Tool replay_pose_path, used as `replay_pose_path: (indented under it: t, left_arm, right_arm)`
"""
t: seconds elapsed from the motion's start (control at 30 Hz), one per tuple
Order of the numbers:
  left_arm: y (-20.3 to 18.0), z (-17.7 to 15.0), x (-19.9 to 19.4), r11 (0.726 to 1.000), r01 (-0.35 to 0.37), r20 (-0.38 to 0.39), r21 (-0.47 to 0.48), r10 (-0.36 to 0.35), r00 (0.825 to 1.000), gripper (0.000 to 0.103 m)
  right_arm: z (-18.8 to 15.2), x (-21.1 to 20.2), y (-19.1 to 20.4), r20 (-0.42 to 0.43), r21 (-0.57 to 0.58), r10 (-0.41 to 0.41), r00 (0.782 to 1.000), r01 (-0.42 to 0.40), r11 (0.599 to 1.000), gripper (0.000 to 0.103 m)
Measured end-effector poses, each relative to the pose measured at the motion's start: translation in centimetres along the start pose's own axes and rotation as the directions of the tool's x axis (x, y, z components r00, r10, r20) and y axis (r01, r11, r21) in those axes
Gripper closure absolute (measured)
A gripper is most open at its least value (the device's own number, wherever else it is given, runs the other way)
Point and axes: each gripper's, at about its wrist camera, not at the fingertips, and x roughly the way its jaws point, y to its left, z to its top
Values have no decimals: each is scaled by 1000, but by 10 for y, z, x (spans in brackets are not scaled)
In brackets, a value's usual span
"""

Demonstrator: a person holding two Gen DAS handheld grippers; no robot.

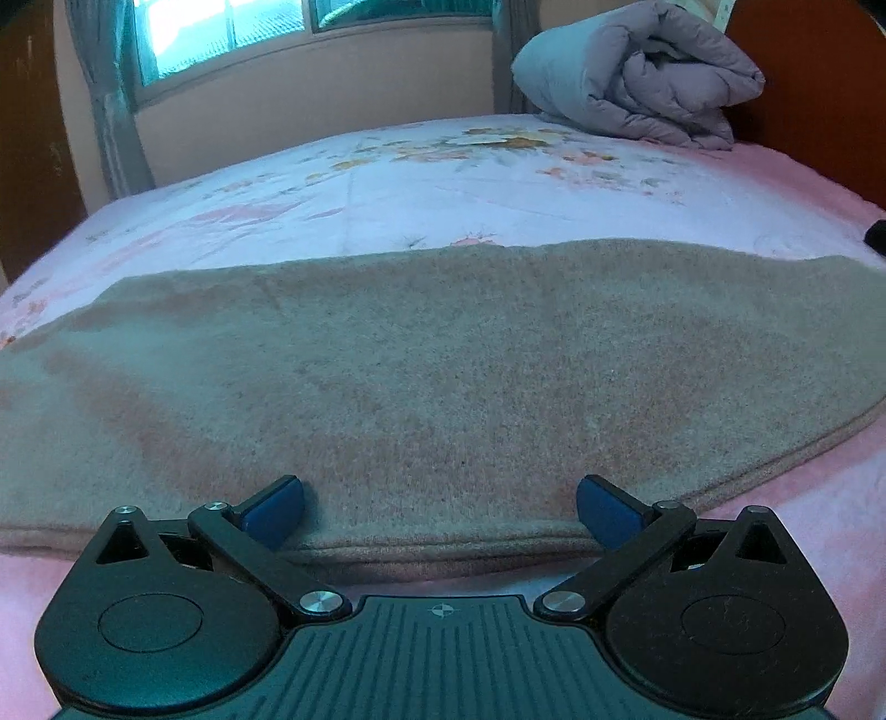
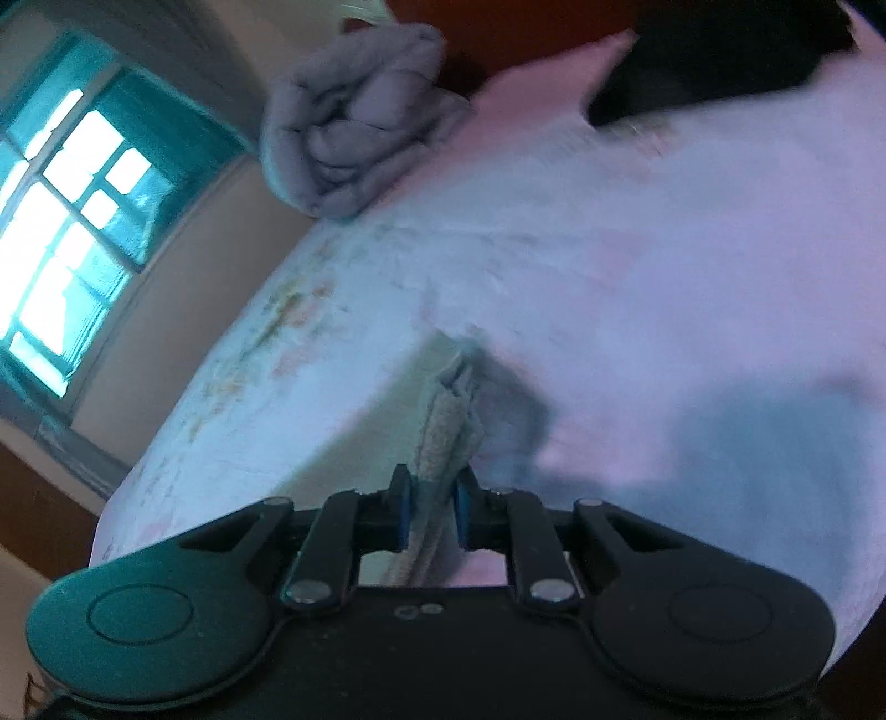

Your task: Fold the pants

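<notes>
The beige fleece pants lie flat and wide across the bed in the left wrist view, hem edge nearest me. My left gripper is open, its blue pads spread over the near edge of the pants, holding nothing. In the right wrist view my right gripper is shut on a bunched edge of the pants, which it holds lifted off the bed; the view is tilted and blurred.
The bed has a floral sheet with pink borders. A rolled grey quilt sits at the far right corner, also in the right wrist view. A window and a brown headboard lie beyond. A dark object rests at top right.
</notes>
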Motion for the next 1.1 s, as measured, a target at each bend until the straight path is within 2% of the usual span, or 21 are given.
replay_pose_path:
  t: [0.07,0.17,0.27,0.33,0.4,0.47,0.53,0.57,0.6,0.63,0.67,0.7,0.8,0.87,0.97,1.0,1.03,1.1]
  left_arm:
    - [16,4,-8,999,33,17,-24,-32,999,0]
    - [83,3,-43,996,13,114,-90,-3,993,0]
    - [169,-3,-75,994,-77,170,-83,90,981,0]
    - [230,-11,-95,980,-171,192,-101,188,963,0]
    - [283,-20,-113,963,-226,199,-149,253,947,0]
    - [326,-32,-128,943,-266,198,-199,305,932,0]
    - [355,-45,-134,929,-288,181,-232,332,926,0]
    - [364,-51,-135,923,-298,169,-242,342,924,0]
    - [372,-56,-135,920,-301,158,-252,346,925,0]
    - [378,-61,-135,915,-298,150,-272,346,926,0]
    - [383,-65,-135,914,-285,147,-287,336,930,0]
    - [384,-68,-135,916,-267,147,-298,320,936,0]
    - [370,-67,-122,936,-193,158,-293,247,956,0]
    - [350,-58,-112,954,-109,177,-281,163,971,0]
    - [311,-38,-98,975,21,217,-222,29,976,1]
    - [298,-30,-90,979,48,200,-200,-7,980,10]
    - [289,-25,-81,977,77,178,-198,-41,983,29]
    - [279,-17,-60,968,126,121,-217,-102,987,53]
  right_arm:
    - [3,-10,29,18,-61,33,999,-32,998,97]
    - [-2,-25,94,38,-205,115,993,-105,973,97]
    - [-29,-25,167,27,-359,194,981,-172,917,97]
    - [-59,-16,210,-5,-429,240,971,-219,877,96]
    - [-103,0,253,-55,-509,270,961,-260,821,96]
    - [-160,19,291,-129,-598,282,951,-301,742,96]
    - [-221,42,314,-238,-623,304,922,-385,681,83]
    - [-253,56,321,-317,-650,283,905,-425,630,77]
    - [-280,69,330,-390,-689,192,901,-424,588,82]
    - [-296,70,332,-403,-707,154,902,-414,573,93]
    - [-298,59,328,-373,-696,222,901,-430,575,91]
    - [-294,46,323,-331,-692,271,904,-428,582,84]
    - [-266,36,313,-276,-714,236,932,-363,599,84]
    - [-243,33,297,-236,-690,213,948,-318,650,84]
    - [-208,31,262,-170,-612,160,972,-231,756,82]
    - [-198,32,247,-157,-584,147,977,-212,783,82]
    - [-191,34,239,-140,-559,138,980,-194,806,82]
    - [-176,31,213,-118,-463,128,985,-169,870,81]
